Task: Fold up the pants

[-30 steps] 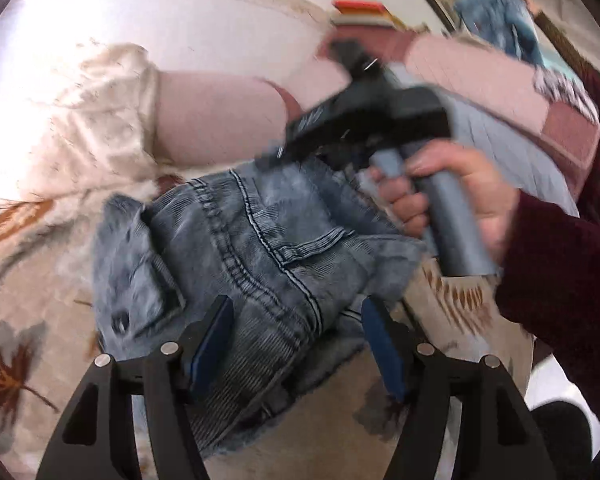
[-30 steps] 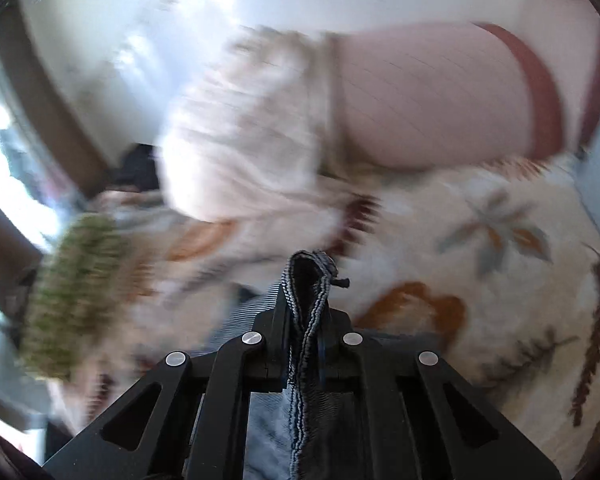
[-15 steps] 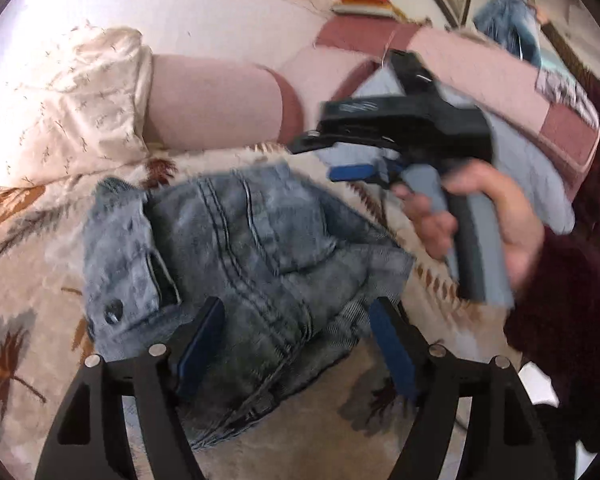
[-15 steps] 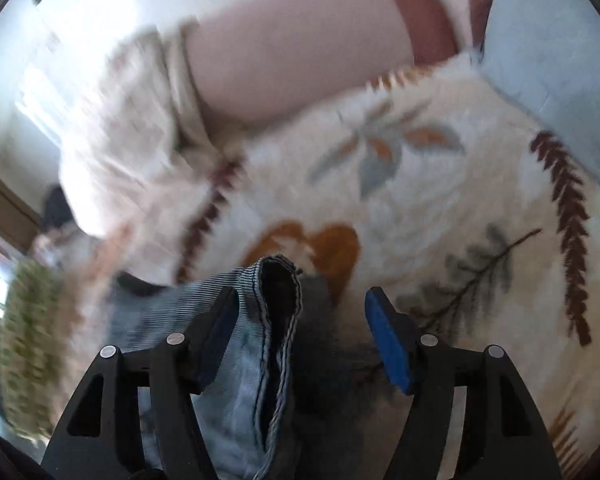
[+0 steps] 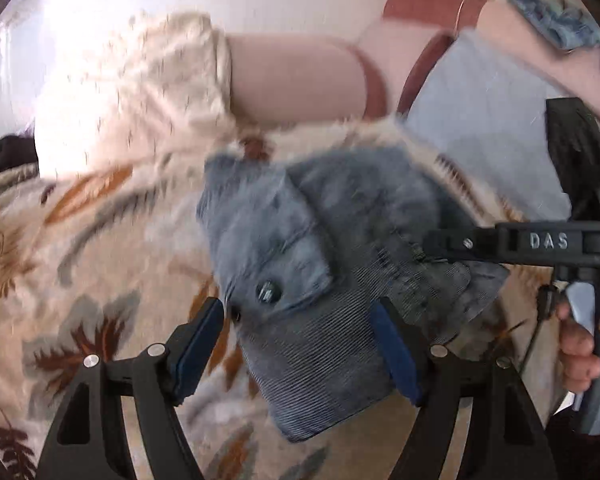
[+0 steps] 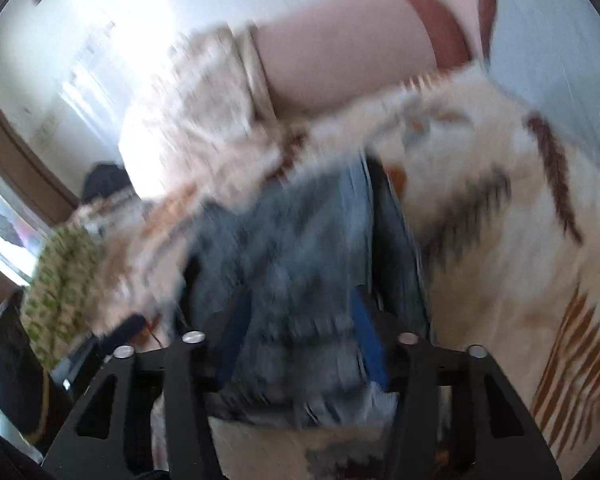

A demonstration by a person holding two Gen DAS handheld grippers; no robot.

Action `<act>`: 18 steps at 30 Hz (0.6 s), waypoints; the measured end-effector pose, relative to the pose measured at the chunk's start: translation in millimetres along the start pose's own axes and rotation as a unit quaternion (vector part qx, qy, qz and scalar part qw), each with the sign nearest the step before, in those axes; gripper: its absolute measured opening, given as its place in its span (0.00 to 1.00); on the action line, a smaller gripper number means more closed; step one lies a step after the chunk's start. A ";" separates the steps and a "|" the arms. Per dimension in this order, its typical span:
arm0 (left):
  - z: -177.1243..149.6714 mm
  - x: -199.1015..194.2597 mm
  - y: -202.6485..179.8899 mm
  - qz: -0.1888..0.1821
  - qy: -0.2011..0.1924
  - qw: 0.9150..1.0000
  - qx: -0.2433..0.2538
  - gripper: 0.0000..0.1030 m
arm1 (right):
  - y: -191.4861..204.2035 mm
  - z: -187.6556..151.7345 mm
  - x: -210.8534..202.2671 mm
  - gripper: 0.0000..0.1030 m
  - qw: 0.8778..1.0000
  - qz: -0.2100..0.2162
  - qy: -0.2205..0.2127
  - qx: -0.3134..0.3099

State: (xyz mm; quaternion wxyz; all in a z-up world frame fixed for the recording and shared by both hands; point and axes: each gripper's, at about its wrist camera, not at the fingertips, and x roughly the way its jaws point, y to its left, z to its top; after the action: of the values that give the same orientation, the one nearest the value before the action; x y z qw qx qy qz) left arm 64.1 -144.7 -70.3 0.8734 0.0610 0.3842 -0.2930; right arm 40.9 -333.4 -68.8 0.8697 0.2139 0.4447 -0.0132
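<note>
Folded grey-blue denim pants (image 5: 324, 280) lie in a compact bundle on a cream leaf-patterned blanket (image 5: 100, 248). My left gripper (image 5: 300, 344) is open, its blue pads either side of the bundle's near end. My right gripper (image 5: 440, 246) reaches in from the right over the bundle's right edge. In the blurred right wrist view the pants (image 6: 300, 264) lie between the spread fingers of my right gripper (image 6: 300, 344), which is open around the denim.
A cream pillow (image 5: 140, 92) and a pink bolster (image 5: 296, 76) lie at the back. A pale blue sheet (image 5: 480, 120) lies to the right. A green knitted item (image 6: 60, 276) sits at the blanket's left edge.
The right gripper let go of the denim edge, opened, and came back low over the bundle's right side. The left gripper moved closer over the bundle. The pants now lie more compact.
</note>
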 end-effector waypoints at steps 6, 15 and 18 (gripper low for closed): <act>-9.8 18.5 -10.5 0.000 0.015 1.000 0.024 0.85 | -18.3 -14.8 28.7 0.35 0.999 -0.025 0.043 0.011; -11.9 28.1 -8.7 -0.025 0.043 0.999 -0.011 0.88 | -27.0 -15.3 32.8 0.37 0.999 -0.003 0.041 0.014; -6.2 13.6 -3.7 -0.025 0.025 0.999 -0.021 0.87 | -23.8 -17.1 21.6 0.41 0.999 0.002 0.028 0.017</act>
State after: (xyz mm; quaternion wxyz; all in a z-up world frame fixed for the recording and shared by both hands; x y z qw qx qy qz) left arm 65.3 -152.0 -83.8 0.8570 0.0406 0.4134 -0.3050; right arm 35.7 -344.8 -103.0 0.8532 0.2299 0.4680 -0.0129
